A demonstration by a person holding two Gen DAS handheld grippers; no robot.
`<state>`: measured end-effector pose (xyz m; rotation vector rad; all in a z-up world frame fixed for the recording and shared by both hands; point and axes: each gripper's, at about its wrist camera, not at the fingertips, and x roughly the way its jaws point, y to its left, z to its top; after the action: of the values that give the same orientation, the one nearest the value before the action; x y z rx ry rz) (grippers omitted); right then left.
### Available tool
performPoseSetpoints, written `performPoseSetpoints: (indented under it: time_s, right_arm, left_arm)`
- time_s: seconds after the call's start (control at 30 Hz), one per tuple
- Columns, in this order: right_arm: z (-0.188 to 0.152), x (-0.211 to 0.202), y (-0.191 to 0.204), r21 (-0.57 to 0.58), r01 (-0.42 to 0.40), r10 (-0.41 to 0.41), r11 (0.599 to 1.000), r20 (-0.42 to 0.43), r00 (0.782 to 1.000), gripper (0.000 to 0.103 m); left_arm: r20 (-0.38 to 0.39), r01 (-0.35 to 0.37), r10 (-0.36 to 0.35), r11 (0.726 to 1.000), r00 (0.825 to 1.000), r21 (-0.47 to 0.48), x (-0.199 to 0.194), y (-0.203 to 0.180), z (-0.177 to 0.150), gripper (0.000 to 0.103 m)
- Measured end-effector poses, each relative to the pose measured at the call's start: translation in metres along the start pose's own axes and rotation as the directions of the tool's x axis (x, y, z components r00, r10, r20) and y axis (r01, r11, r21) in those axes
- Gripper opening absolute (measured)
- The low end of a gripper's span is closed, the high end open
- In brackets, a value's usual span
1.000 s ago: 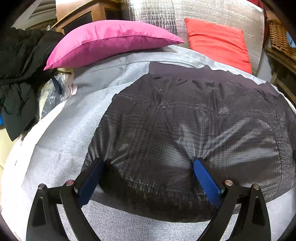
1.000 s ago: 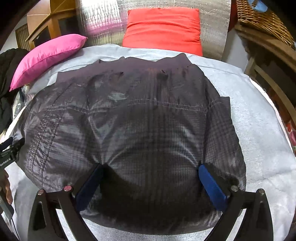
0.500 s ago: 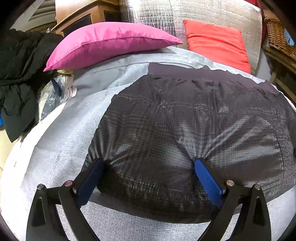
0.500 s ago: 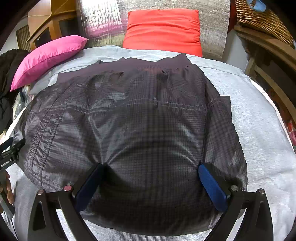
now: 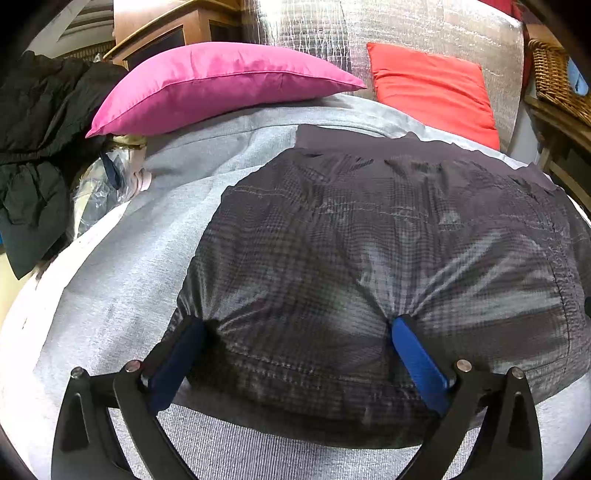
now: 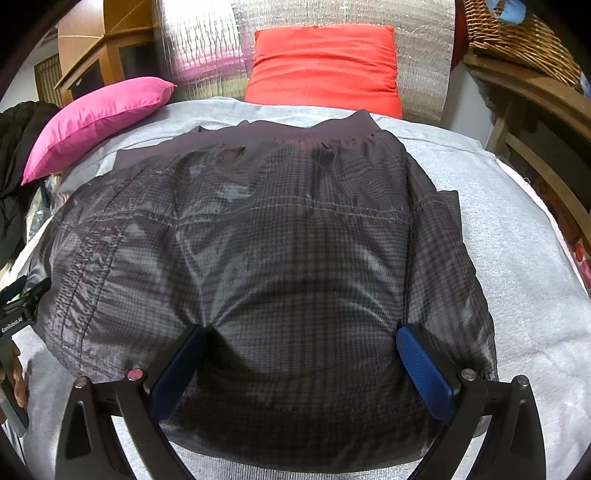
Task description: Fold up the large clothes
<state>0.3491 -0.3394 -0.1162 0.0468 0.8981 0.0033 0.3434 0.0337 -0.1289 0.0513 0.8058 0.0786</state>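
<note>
A dark grey checked puffy jacket [image 5: 388, 240] lies spread on a grey bed sheet [image 5: 122, 266], its ribbed hem at the far side. It also fills the right wrist view [image 6: 280, 251]. My left gripper [image 5: 295, 328] is open, its blue pads pressed into the jacket's near edge on the left part. My right gripper [image 6: 301, 336] is open too, its fingers pushed into the near edge on the right part. Fabric bulges between the fingers of each. The left gripper's body [image 6: 22, 310] shows at the left edge of the right wrist view.
A pink pillow [image 5: 218, 81] and a red pillow [image 5: 432, 88] lie at the head of the bed against a silver foil panel [image 6: 207, 48]. Black clothing [image 5: 40, 147] is piled off the left side. A wicker basket [image 6: 517, 33] and wooden frame stand right.
Both grippers stay open on the jacket's near edge. The jacket has puffed up and shifted a little; the views have barely moved.
</note>
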Motion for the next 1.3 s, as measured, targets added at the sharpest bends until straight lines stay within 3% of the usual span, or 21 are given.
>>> performPoseSetpoints:
  time_s: [0.43, 1.3]
  right_arm:
    - [-0.019, -0.007, 0.002, 0.007, 0.01, -0.01, 1.0, 0.091, 0.996, 0.102]
    - [-0.027, -0.013, -0.01, 0.025, -0.026, 0.022, 0.999, 0.13, 0.991, 0.103]
  left_arm:
    - [0.027, -0.003, 0.003, 1.0, 1.0, -0.001, -0.002, 0.0, -0.004, 0.103]
    - [0.04, 0.037, -0.036, 0.999, 0.999, -0.019, -0.001, 0.006, -0.005, 0.103]
